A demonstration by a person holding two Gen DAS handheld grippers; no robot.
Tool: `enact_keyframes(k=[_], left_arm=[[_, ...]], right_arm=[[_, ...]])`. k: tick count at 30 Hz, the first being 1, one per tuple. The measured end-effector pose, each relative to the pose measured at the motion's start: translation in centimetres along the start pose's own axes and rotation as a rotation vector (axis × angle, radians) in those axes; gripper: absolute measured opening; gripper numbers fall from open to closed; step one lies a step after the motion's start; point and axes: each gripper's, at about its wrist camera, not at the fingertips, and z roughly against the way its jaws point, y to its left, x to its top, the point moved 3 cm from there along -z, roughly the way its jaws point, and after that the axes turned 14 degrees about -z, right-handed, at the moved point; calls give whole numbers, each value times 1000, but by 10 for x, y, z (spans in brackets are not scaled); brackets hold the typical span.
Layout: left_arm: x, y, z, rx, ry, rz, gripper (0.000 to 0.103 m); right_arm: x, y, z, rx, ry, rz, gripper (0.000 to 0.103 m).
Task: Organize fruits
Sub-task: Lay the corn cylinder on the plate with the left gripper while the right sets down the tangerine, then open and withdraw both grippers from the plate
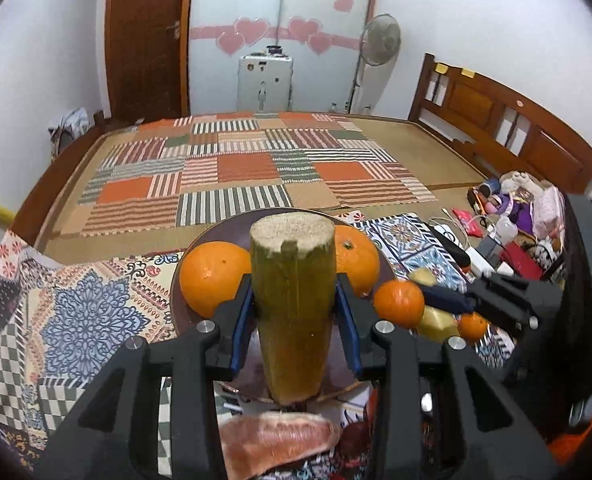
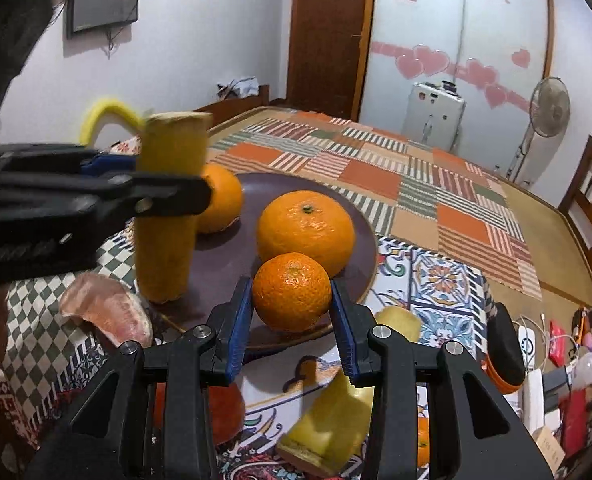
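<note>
My left gripper (image 1: 296, 312) is clamped on a thick yellow-green stalk (image 1: 293, 304), a cut length of sugarcane by the look of it, standing nearly upright between my blue pads (image 1: 241, 320) with its lower end hanging just over the near part of the dark plate (image 2: 360, 224). My right gripper (image 2: 291, 312) is pinched tight on a small orange (image 2: 291, 291), which sits between the pads at the plate's near rim.

Just past my right fingertips a larger orange (image 2: 305, 229) lies on the plate, almost touching the small one. Beyond the stalk a second large orange (image 2: 221, 200) rests at the far left of the plate.

The risks, as I judge them: the stalk is tall and held near its middle, so if I let go while it stands on end it may topple and knock the oranges off. The small orange could nudge its bigger neighbour and set it rolling over the shallow rim. The grapefruit slice (image 2: 109, 308) lies just below my left fingers, where a dropped stalk would crush it. More cut pieces (image 2: 330, 428) lie under my right fingers.
</note>
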Motion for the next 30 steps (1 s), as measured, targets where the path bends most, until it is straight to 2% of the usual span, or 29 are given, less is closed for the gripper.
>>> enact_keyframes(k=[9, 15, 16, 19, 20, 30], left_arm=[[4, 8, -18, -14, 24, 38, 38], [7, 13, -29, 2, 47, 59, 38], [8, 12, -29, 2, 42, 54, 38], [6, 12, -23, 6, 20, 42, 38], [6, 12, -22, 7, 17, 39, 38], [-9, 20, 9, 30, -5, 36, 39]], right_arm=[[-2, 3, -13, -3, 40, 18, 35], [-2, 3, -16, 2, 54, 7, 35], [-1, 1, -16, 2, 54, 5, 37], [1, 2, -14, 3, 33, -4, 57], [2, 2, -13, 4, 24, -6, 59], [2, 4, 1, 1, -14, -21, 59]])
